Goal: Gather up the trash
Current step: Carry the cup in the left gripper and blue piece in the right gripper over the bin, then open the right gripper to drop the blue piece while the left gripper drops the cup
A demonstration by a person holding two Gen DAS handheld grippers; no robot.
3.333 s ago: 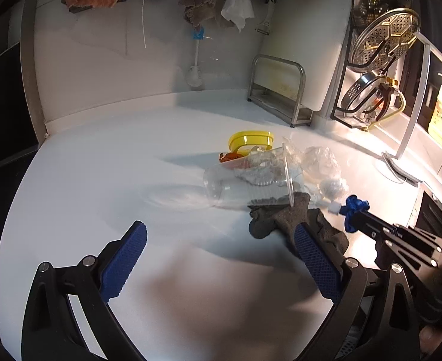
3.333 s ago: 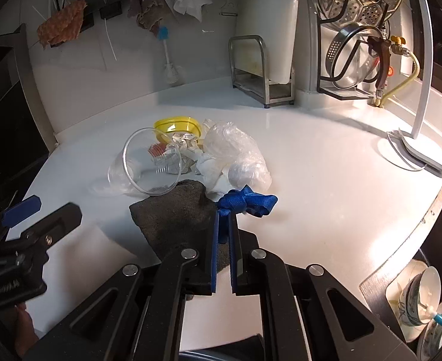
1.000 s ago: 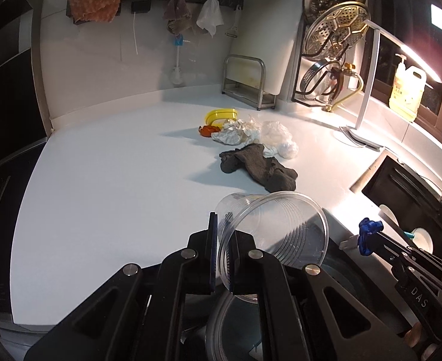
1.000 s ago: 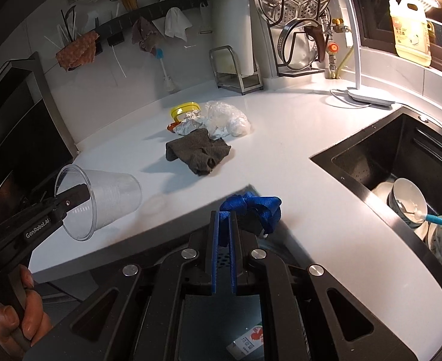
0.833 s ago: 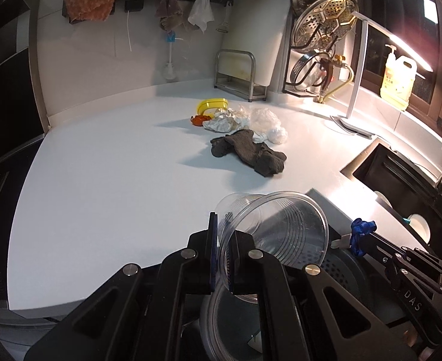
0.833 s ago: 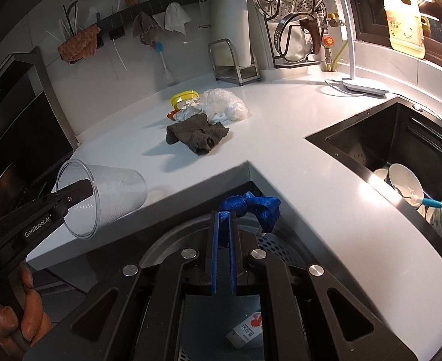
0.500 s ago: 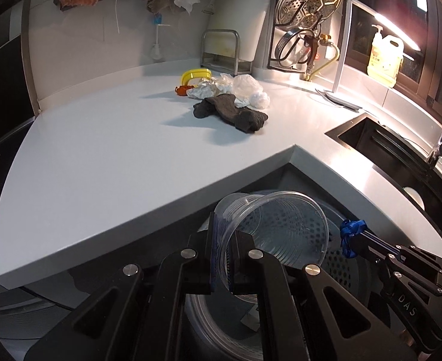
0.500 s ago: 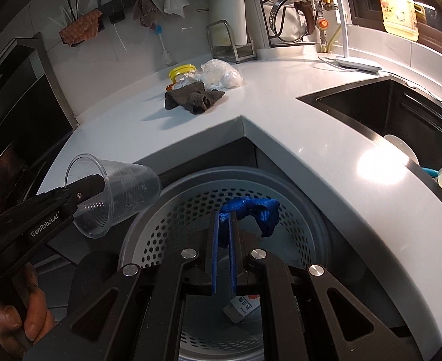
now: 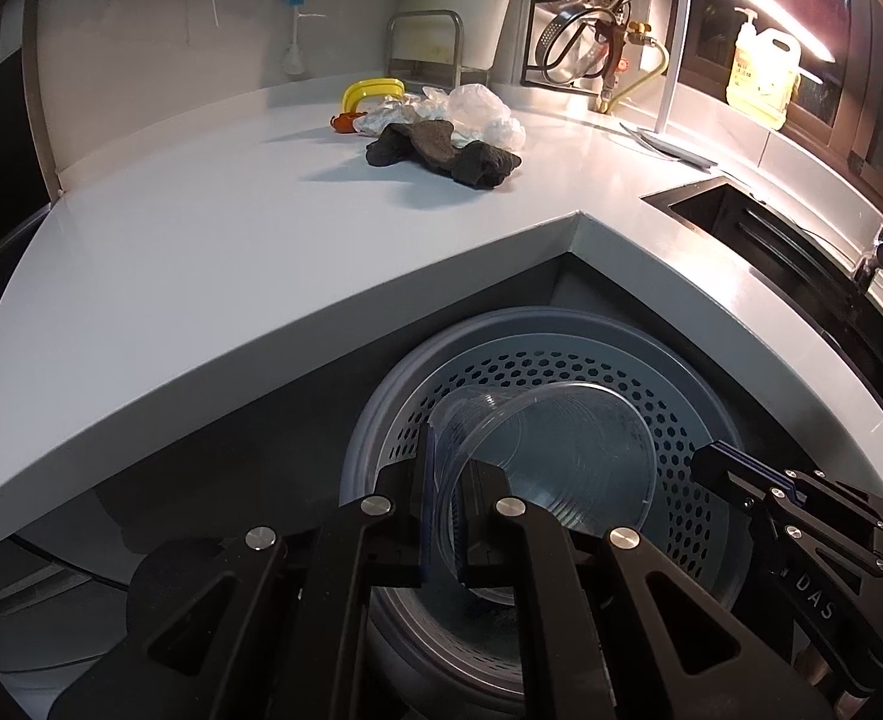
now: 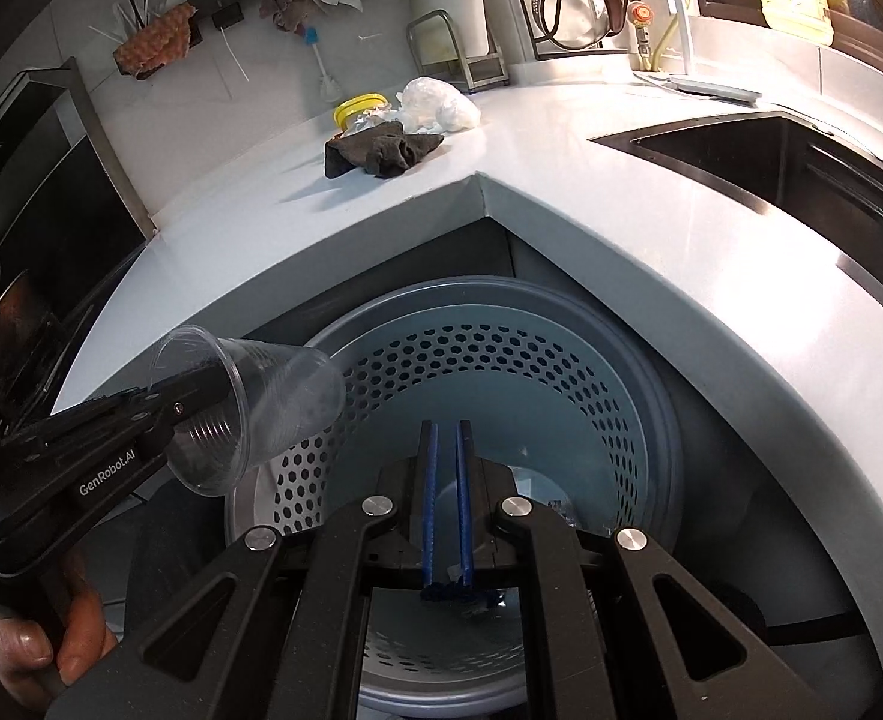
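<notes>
My left gripper (image 9: 444, 456) is shut on the rim of a clear plastic cup (image 9: 549, 468) and holds it on its side over a round grey perforated bin (image 9: 561, 360) below the counter edge. From the right wrist view the cup (image 10: 261, 402) hangs over the bin's (image 10: 501, 360) left rim. My right gripper (image 10: 446, 438) is over the bin, its jaws a narrow gap apart with nothing between them. A blue scrap (image 10: 453, 594) lies in the bin under it. It shows at the right of the left wrist view (image 9: 711, 468).
On the white counter (image 9: 201, 252) lie a dark cloth (image 9: 441, 150), crumpled clear plastic (image 9: 483, 114), foil and a yellow lid (image 9: 372, 90). A black sink (image 10: 771, 150) is on the right. Racks and a soap bottle (image 9: 762, 69) stand at the back.
Both grippers dropped from the counter to over the bin. The blue scrap left my right gripper and now lies in the bin. The cup stays in my left gripper.
</notes>
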